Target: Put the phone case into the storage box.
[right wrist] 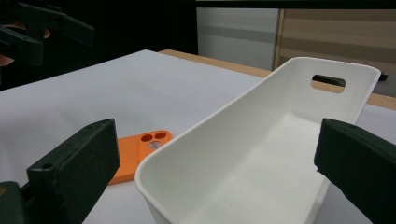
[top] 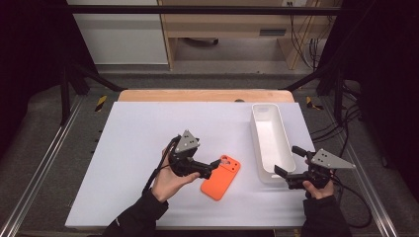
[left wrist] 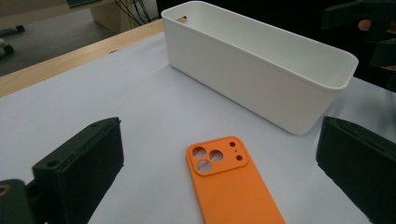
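Phone case (top: 221,177) flat on table (top: 138,148), untouched; left tool (top: 213,165) wide above it; right tool (top: 290,163) wide at bin (top: 269,143)

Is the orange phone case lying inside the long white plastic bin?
No, the orange phone case lies flat on the white table beside the long white plastic bin, which holds nothing.

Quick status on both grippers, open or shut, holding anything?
Left gripper: open, holds nothing; flat orange phone case lies on the table between its jaws.
Right gripper: open, empty, at the long white plastic bin.
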`<control>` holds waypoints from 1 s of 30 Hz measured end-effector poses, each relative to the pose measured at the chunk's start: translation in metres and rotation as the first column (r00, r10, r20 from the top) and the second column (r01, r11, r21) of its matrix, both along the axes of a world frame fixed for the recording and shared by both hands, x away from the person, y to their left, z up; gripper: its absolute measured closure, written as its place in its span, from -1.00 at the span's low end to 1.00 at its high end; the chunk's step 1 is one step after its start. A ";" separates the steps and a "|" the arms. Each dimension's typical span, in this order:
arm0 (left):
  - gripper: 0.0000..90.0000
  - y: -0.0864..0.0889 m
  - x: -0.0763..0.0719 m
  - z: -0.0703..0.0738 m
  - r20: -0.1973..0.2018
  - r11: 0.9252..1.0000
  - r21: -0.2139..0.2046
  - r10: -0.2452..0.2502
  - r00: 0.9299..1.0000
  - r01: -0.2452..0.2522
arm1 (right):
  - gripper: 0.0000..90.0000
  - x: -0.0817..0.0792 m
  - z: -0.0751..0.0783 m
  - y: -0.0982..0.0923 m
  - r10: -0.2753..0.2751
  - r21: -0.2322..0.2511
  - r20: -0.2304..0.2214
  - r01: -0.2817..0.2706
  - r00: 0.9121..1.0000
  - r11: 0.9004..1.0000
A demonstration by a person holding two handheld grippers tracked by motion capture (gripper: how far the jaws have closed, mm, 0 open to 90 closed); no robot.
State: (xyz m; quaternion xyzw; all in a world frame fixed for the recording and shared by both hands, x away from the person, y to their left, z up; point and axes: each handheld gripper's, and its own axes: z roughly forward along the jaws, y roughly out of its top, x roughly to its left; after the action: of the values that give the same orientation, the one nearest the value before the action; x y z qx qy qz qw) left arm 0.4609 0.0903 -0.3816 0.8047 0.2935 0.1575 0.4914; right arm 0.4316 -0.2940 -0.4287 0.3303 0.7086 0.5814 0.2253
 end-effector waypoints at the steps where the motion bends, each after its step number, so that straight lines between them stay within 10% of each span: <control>1: -1.00 -0.002 0.000 0.000 -0.003 1.000 0.001 0.002 1.000 -0.002 | -0.99 0.000 0.000 0.000 -0.001 0.001 -0.002 0.001 1.000 1.000; 30: -1.00 -0.047 0.004 -0.044 -0.114 0.994 0.105 -0.011 0.993 0.023 | -0.99 0.000 0.000 0.001 0.003 -0.004 0.001 -0.003 1.000 1.000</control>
State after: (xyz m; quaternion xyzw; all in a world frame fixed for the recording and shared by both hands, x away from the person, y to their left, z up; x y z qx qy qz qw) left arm 0.4650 0.0432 -0.4254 0.8397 0.3055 0.1227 0.4318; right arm 0.4313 -0.2933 -0.4284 0.3284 0.7103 0.5804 0.2253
